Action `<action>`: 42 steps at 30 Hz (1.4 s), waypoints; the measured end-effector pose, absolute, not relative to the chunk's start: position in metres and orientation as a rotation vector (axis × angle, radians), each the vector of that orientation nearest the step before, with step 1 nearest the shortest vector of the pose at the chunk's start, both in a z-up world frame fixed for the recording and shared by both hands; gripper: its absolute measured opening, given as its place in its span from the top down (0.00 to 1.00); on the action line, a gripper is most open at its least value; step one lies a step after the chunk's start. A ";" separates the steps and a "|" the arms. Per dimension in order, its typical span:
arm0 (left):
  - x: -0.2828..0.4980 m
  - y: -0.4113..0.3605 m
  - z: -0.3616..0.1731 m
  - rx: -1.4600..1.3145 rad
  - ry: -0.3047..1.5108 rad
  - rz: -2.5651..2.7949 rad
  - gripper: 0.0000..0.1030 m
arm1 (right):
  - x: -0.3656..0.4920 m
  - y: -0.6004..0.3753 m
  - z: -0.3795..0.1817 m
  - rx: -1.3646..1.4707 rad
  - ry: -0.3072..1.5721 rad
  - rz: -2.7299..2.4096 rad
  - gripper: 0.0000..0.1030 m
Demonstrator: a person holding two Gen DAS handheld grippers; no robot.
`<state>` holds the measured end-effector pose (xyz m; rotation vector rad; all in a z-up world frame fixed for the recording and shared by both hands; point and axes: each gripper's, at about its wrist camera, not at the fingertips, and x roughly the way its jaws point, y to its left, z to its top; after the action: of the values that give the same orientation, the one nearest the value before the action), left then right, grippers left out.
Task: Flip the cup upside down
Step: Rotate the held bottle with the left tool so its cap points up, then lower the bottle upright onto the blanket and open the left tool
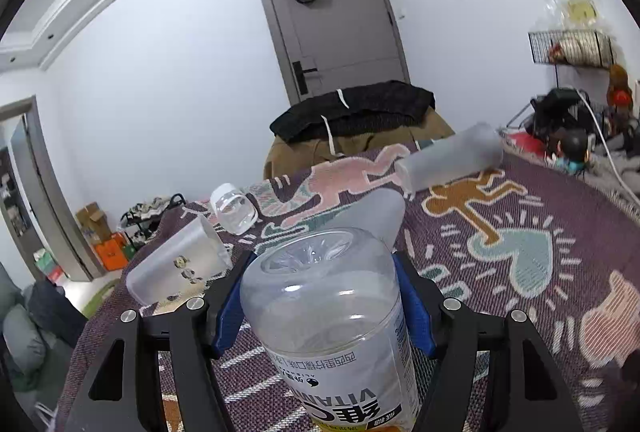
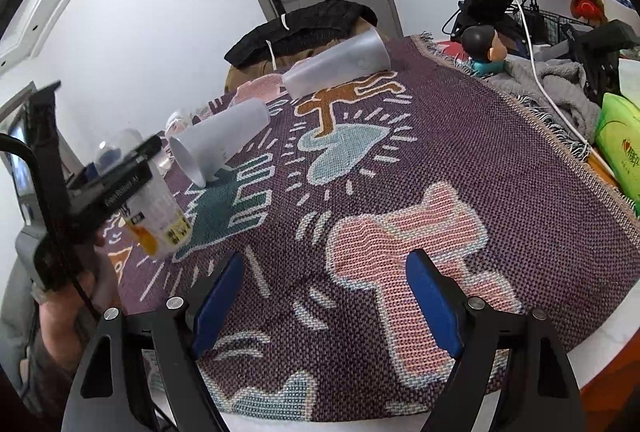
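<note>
A clear plastic bottle-cup (image 1: 324, 304) with a "VITAMIN" label is clamped between the blue pads of my left gripper (image 1: 320, 292). Its label reads inverted and its rounded base points away from the camera. In the right wrist view the same bottle-cup (image 2: 160, 212) stands tilted at the left, base up, its label end down at the patterned cloth (image 2: 460, 136), with the left gripper (image 2: 116, 172) shut on its upper part. My right gripper (image 2: 326, 264) hovers open over the cloth's near side, nothing between its fingers.
Two frosted cups lie on their sides: one far back (image 2: 340, 66), one mid-left (image 2: 220, 140). A printed cup (image 1: 176, 264) and a clear glass (image 1: 234, 208) lie near the table's left edge. A figurine (image 2: 484, 48), cables, grey cloth and a green pack (image 2: 620, 148) crowd the right.
</note>
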<state>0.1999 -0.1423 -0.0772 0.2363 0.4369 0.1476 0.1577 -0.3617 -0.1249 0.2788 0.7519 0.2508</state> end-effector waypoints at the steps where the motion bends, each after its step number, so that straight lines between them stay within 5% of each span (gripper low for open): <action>1: 0.198 -0.144 -0.079 0.251 0.424 0.150 0.33 | 0.158 -0.362 -0.126 0.281 0.754 0.249 0.19; 14: 0.179 -0.146 -0.072 0.226 0.532 0.079 0.30 | 0.156 -0.358 -0.125 0.292 0.746 0.294 0.19; 21: 0.167 -0.150 -0.058 0.228 0.515 0.047 0.02 | 0.158 -0.361 -0.126 0.313 0.754 0.292 0.19; 33: 0.151 -0.128 -0.032 0.168 0.483 0.062 0.00 | 0.156 -0.358 -0.120 0.337 0.743 0.336 0.19; 42: 0.128 -0.095 -0.013 0.069 0.443 0.065 0.00 | 0.144 -0.352 -0.096 0.342 0.647 0.328 0.03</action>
<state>0.1280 -0.0948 -0.0127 0.0693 0.4430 0.0646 0.1436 -0.3524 -0.0962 0.3422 0.6468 0.3279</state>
